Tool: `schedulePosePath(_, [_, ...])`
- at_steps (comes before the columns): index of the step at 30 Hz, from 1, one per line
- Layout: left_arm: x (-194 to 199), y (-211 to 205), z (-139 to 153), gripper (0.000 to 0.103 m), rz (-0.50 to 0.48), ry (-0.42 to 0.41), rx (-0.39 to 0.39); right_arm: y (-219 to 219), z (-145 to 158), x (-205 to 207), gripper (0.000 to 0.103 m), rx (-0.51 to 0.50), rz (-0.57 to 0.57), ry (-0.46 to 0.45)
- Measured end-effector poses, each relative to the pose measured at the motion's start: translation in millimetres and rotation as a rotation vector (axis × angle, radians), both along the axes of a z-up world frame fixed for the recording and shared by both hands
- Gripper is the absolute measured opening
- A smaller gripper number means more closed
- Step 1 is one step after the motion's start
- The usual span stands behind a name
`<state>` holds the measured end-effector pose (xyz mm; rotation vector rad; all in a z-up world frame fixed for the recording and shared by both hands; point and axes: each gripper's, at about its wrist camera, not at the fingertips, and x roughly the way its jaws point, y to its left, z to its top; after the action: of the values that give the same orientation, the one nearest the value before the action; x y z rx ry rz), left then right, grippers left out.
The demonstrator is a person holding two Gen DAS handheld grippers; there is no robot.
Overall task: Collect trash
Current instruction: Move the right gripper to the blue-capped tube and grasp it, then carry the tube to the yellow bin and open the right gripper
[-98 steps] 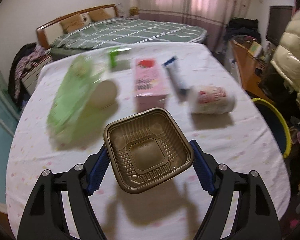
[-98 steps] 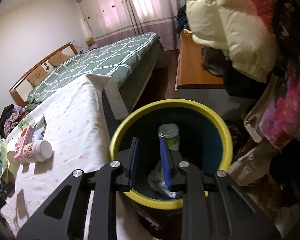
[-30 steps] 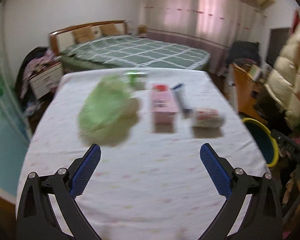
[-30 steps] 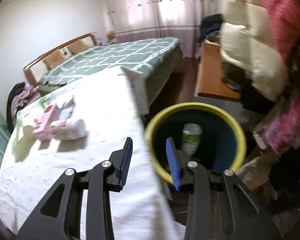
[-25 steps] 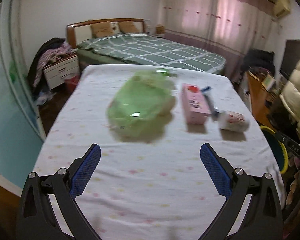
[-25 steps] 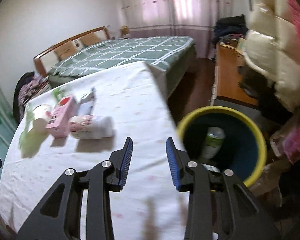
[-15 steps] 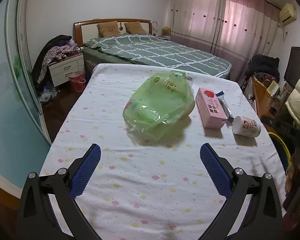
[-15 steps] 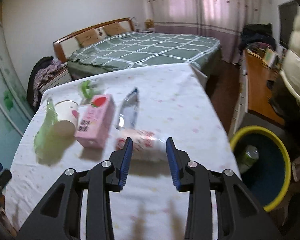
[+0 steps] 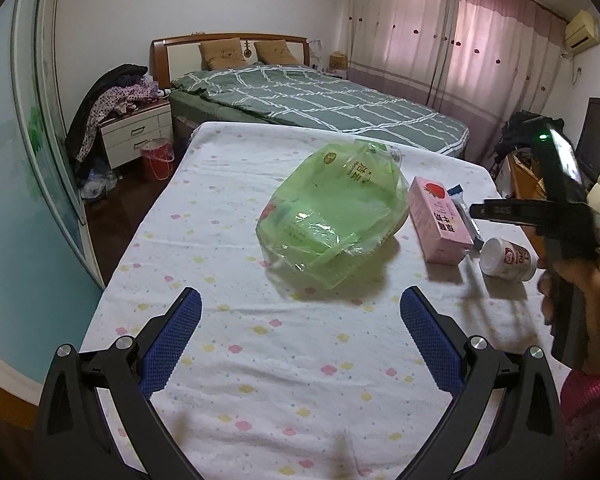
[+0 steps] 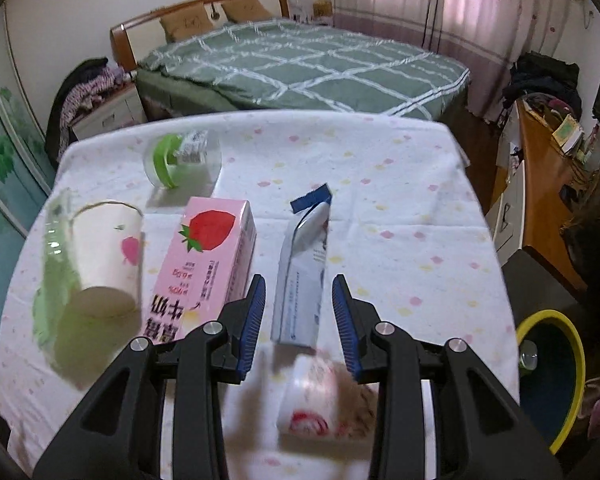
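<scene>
Both tongs are released and hold nothing: the left gripper gapes wide above bare tablecloth, the right gripper stands part-open over a blurred white bottle. Only the left view shows the green bag whole. The right view alone reveals a paper cup, pink carton, blue-white pouch and yellow-rimmed bin.

- Right gripper parted, above a blurred cup on its side.
- Pouch lies between the blue pads.
- Pink carton just left.
- Bin beside the table.
</scene>
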<state>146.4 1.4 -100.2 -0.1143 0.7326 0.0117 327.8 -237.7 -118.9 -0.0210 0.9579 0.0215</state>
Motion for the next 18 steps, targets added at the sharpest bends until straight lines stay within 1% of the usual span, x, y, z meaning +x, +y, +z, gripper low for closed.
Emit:
schedulePosePath(8, [6, -12, -4, 0.098, -0.030, 0.015, 0.002, 8, -23, 17, 0.033, -0.055, -0.011, 0.068])
schedulePosePath(11, [5, -18, -3, 0.098, -0.041, 0.015, 0.007, 6, -27, 20, 0.032, -0.054, -0.020, 0.077])
schedulePosePath(13, [4, -20, -2, 0.098, -0.045, 0.014, 0.010, 3, -27, 20, 0.015, -0.049, -0.022, 0.072])
schedulePosePath(16, [2, -22, -1, 0.098, -0.047, 0.014, 0.017, 0, -22, 17, 0.009, -0.030, -0.019, 0.046])
schedulePosePath(18, [2, -22, 0, 0.098, -0.049, 0.014, 0.023, -1, -14, 14, 0.009, -0.022, -0.022, 0.014])
